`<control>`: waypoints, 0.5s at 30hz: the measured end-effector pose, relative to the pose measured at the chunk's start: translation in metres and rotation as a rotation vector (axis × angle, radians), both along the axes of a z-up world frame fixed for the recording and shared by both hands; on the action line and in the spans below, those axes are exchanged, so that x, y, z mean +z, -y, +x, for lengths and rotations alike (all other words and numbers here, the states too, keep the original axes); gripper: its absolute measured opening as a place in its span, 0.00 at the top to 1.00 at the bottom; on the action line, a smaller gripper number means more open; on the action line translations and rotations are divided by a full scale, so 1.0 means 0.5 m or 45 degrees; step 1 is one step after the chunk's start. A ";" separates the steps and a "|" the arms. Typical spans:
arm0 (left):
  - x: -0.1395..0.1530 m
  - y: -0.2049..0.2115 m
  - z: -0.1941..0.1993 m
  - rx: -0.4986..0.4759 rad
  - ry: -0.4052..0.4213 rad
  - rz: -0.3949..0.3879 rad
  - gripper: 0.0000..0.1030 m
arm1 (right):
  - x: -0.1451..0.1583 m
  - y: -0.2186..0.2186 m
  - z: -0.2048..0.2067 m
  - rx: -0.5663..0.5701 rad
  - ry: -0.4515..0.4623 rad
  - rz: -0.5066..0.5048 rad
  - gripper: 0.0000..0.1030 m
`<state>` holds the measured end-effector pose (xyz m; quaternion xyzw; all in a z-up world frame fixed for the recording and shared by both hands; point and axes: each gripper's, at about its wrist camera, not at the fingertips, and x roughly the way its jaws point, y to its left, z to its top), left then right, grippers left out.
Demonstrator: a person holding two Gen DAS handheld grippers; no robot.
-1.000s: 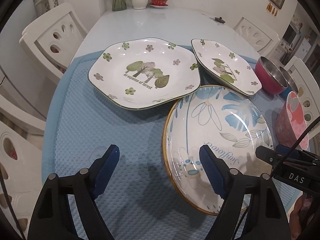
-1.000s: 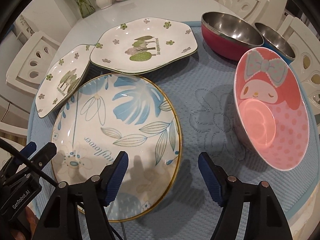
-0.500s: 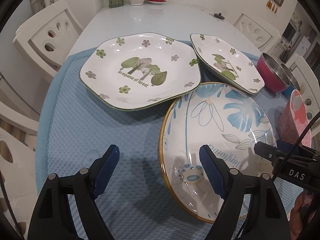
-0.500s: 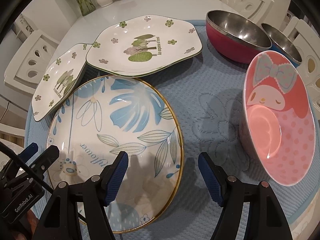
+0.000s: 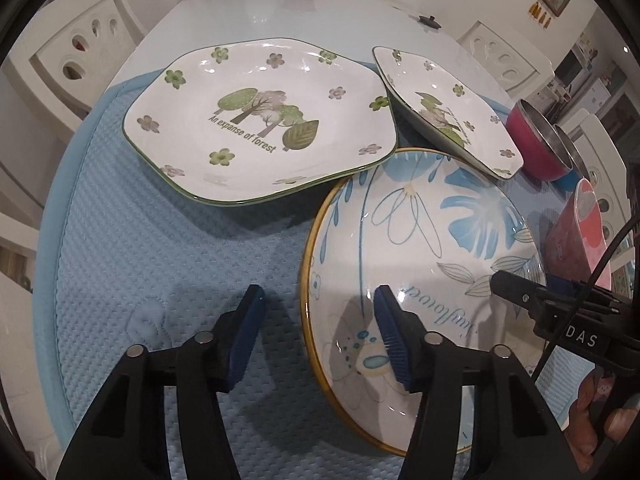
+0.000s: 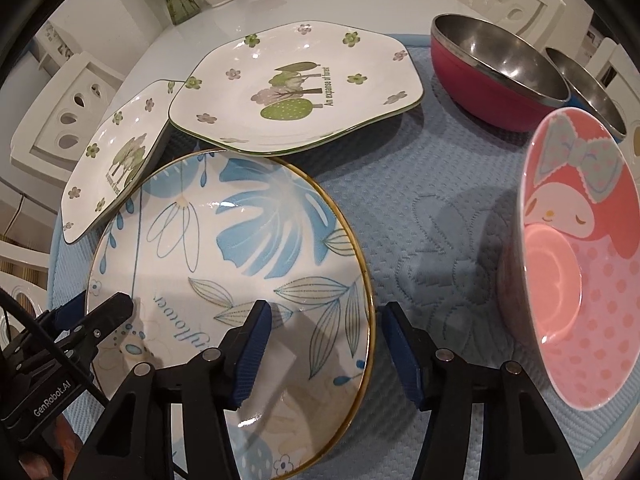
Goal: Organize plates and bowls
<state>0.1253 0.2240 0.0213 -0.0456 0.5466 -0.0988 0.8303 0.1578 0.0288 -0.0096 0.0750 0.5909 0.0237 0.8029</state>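
The blue mat (image 5: 132, 248) carries everything, and between the jaws of both tools sits the round blue-leaf plate (image 6: 240, 248). Both pairs of jaws have just been closing. The left gripper (image 5: 320, 336) straddles the plate's left rim and the right gripper (image 6: 326, 350) its right rim, 1 pad inside and 1 outside each; neither visibly presses yet, so both read as part-open around the rim. I judge a 2-handed lift of this plate is about to begin.

Ahead of the jaws, the large forest plate (image 5: 260, 124) overhangs the blue plate's far edge, and the smaller forest plate (image 5: 448, 116) leans tilted there too. Just outside the right gripper's outer pad stands the pink bowl (image 6: 580, 256), so clearance on that side is limited. Bare mat lies outside the left jaws.
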 end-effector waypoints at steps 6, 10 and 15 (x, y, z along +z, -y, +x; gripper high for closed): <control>-0.007 0.005 0.012 -0.020 0.009 -0.026 0.61 | 0.001 -0.012 0.006 0.046 0.025 0.030 0.53; -0.010 0.005 0.019 -0.026 0.014 -0.064 0.61 | 0.000 -0.012 0.005 0.088 0.023 0.060 0.53; -0.007 0.022 0.012 -0.048 0.029 -0.082 0.61 | 0.006 -0.001 -0.005 0.126 0.004 0.113 0.53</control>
